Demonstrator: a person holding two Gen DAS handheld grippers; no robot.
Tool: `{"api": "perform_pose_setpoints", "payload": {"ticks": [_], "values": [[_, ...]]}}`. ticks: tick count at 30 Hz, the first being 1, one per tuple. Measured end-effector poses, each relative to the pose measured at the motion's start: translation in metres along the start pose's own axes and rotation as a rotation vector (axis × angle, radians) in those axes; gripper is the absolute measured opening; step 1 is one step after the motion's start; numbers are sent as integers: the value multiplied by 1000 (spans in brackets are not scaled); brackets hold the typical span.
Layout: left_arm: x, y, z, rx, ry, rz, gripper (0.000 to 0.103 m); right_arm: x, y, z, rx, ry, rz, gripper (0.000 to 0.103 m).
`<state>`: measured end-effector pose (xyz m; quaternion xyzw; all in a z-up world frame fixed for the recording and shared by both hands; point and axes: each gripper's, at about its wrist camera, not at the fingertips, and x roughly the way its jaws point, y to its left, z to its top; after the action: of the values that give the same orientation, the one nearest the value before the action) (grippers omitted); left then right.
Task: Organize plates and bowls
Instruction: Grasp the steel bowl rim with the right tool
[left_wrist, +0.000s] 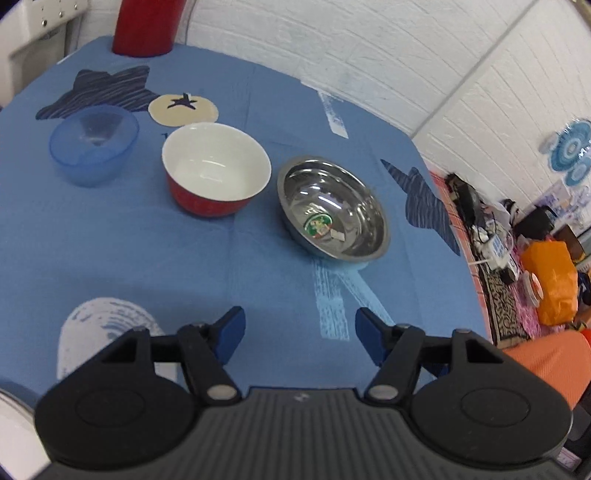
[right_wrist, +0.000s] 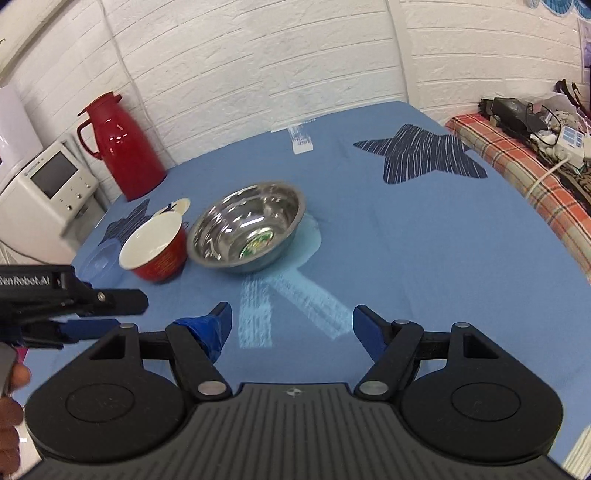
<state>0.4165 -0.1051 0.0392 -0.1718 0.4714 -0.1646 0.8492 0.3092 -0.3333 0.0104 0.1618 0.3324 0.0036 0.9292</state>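
Three bowls sit in a row on the blue star-print tablecloth: translucent blue plastic bowl far left, red bowl with white inside in the middle, shiny steel bowl right. Red thermos jug stands at the far left. Left gripper and right gripper hover near, both spread wide, holding nothing.

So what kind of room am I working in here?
Probably a lived-in home room: a cloth-covered table against a white brick wall, a red thermos jug, and a cluttered plaid bed beside it.
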Motion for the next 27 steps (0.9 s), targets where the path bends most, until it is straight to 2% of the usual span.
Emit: {"api": "perform_pose_setpoints", "payload": {"ticks": [5,8,12,17,24,27], "values": [[38,-4,20,-139,-33,14,68,50,-14,44,-36,30,-8,59],[53,-7,32,-182,-40,34,68,80,-13,65,-69,57,7,59],[74,-7,35,-217,-66,97,68,118,0,78,-175,74,-37,59],[92,-2,33,-279,-65,94,68,153,10,86,-233,109,-43,59],[101,1,43,-264,-53,102,66,177,24,87,-321,162,-58,57],[102,-1,45,-235,-44,108,52,174,26,82,-320,150,-19,49]]}}
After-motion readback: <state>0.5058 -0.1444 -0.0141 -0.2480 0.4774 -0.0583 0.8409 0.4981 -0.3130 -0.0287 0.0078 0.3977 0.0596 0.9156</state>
